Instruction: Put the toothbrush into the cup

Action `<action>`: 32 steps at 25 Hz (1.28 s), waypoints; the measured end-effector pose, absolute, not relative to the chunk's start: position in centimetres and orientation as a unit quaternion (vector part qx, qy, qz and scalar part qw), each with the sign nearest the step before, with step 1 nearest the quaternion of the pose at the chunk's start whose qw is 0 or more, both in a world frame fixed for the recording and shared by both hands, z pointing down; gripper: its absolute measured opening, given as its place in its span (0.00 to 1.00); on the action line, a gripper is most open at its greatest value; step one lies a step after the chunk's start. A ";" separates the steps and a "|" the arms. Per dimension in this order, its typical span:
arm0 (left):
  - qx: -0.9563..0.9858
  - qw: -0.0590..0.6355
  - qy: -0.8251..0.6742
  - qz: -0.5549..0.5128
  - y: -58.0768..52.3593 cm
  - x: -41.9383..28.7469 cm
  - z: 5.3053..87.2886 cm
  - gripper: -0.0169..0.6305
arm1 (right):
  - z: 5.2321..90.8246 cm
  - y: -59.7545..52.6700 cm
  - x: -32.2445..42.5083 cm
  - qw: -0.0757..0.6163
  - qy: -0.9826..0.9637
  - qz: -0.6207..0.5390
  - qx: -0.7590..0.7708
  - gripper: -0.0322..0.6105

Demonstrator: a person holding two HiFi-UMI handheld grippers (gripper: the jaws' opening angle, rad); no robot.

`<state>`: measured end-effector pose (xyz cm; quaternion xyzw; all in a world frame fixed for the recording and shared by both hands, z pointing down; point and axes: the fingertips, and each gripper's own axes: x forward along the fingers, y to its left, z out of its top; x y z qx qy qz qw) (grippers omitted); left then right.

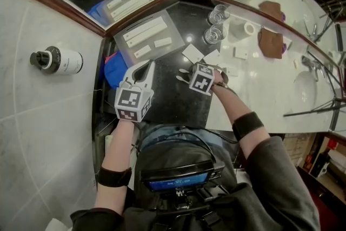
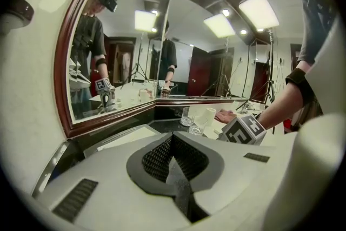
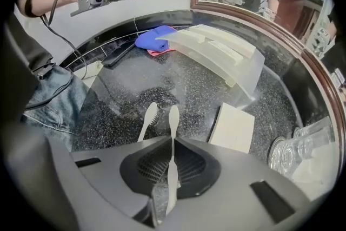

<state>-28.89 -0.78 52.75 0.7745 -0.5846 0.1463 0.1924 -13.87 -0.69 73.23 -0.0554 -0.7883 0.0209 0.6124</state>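
Two white toothbrushes lie close together on the black speckled counter (image 3: pixel 124 78). My right gripper (image 3: pixel 172 140) points steeply down and is shut on one toothbrush (image 3: pixel 173 116), whose handle runs up between the jaws. The second toothbrush (image 3: pixel 148 121) lies free just to its left. In the head view the right gripper (image 1: pixel 190 76) sits mid-counter under its marker cube. Clear glass cups (image 1: pixel 214 33) stand behind it, also visible as glass cups (image 3: pixel 294 146) at the right edge. My left gripper (image 1: pixel 145 70) hovers to the left, shut and empty, and the left gripper (image 2: pixel 173 143) faces the mirror.
A clear plastic tray (image 1: pixel 146 35) and a blue cloth (image 1: pixel 114 68) lie at the back left of the counter. A flat white packet (image 3: pixel 232 127) rests beside the toothbrushes. A white cup (image 1: pixel 248 28) stands further right, and a sink basin (image 1: pixel 305 89) beyond it. A mirror backs the counter.
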 end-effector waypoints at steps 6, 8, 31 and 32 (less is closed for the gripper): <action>0.775 0.196 -0.583 0.147 -0.6 -28.6 52.7 0.03 | 72.3 -1.0 -13.7 0.605 -0.795 0.027 -0.042 0.10; 0.773 0.191 -0.587 0.147 -0.6 -28.8 52.7 0.03 | 71.8 -1.4 -13.6 0.599 -0.799 0.026 -0.033 0.10; 0.783 0.173 -0.575 0.162 -1.0 -26.2 50.6 0.03 | 56.6 -7.3 -8.9 0.384 -0.903 0.039 0.186 0.10; 0.785 0.173 -0.573 0.162 -1.0 -25.9 50.7 0.03 | 56.1 -7.5 -8.2 0.369 -0.906 0.042 0.201 0.10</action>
